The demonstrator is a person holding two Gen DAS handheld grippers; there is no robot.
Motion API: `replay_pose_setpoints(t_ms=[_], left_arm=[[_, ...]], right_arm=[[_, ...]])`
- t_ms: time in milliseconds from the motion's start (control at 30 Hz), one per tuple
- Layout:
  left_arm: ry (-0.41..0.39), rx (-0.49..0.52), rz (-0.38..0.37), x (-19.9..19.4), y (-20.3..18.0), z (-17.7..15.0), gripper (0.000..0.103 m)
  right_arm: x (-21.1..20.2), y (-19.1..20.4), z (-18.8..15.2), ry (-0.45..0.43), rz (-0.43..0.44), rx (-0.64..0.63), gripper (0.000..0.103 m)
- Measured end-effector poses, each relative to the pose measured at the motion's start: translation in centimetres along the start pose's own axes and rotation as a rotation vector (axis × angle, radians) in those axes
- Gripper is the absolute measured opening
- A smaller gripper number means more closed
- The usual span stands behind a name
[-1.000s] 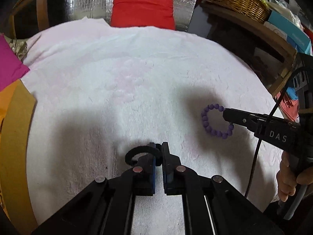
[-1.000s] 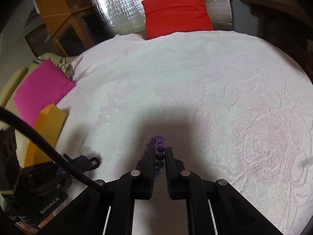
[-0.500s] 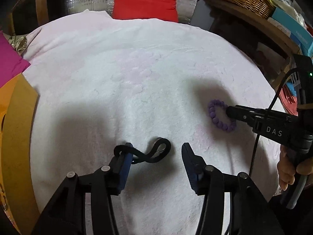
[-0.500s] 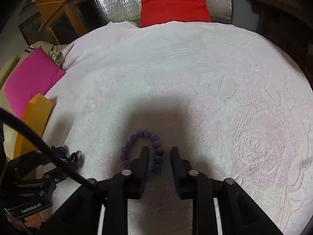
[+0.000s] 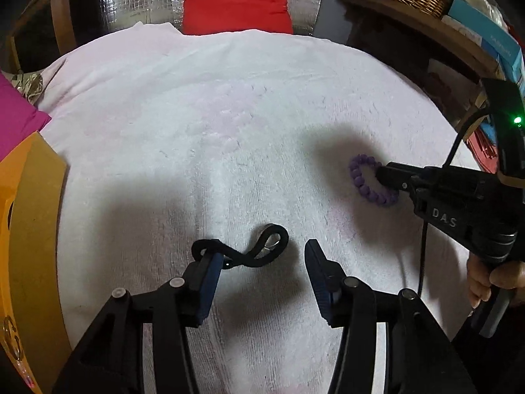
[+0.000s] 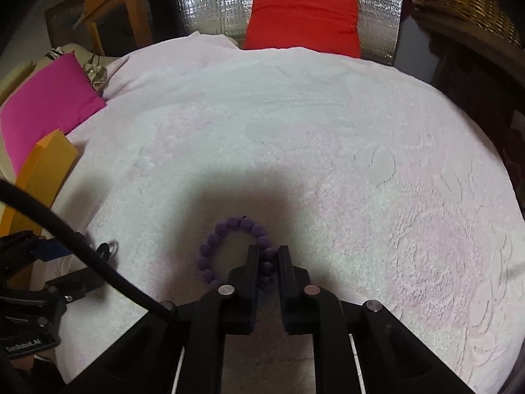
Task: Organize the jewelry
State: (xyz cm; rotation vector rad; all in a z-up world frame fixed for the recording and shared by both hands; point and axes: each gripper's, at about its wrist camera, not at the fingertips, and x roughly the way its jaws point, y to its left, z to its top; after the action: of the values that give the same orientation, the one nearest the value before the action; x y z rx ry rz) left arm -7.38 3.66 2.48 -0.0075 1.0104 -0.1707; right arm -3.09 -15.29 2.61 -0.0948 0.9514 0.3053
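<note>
Left gripper: jaws spread wide, gripping nothing. Black cord bracelet lies between them on the white towel, long axis crosswise, its near-left loop against the left finger. Right gripper: jaws have just been closing, now clenched on the purple bead bracelet, whose loop lies flat, extending ahead and left of the tips. Red cushion beyond.

A second ago the left gripper was shut on the black cord; its jaws have since opened, and the cord lies on the cloth, one end by the left finger. The right gripper loosened, then closed again on the purple bracelet.
</note>
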Motion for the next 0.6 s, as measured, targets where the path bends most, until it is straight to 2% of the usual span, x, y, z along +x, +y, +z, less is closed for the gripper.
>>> replay_pose_setpoints(t_ms=[67,100,133,200,600], left_arm=[[-0.006,0.011,0.014,0.3,0.1,0.1,0.036],[-0.002,0.016,0.015,0.5,0.1,0.1,0.022],[0.001,0.015,0.012,0.7,0.1,0.2,0.015],[-0.001,0.016,0.012,0.8,0.2,0.1,0.010],[-0.093,0.017,0.026,-1.4,0.9,0.8,0.006]], right_arm=[[0.0,0.0,0.1,-0.003,0.004,0.002,0.011],[0.0,0.0,0.1,-0.005,0.008,0.006,0.011],[-0.1,0.0,0.2,-0.009,0.011,0.008,0.011],[-0.4,-0.1,0.3,-0.023,0.019,0.014,0.011],[-1.9,-2.3,0.7,-0.064,0.088,0.095,0.011]])
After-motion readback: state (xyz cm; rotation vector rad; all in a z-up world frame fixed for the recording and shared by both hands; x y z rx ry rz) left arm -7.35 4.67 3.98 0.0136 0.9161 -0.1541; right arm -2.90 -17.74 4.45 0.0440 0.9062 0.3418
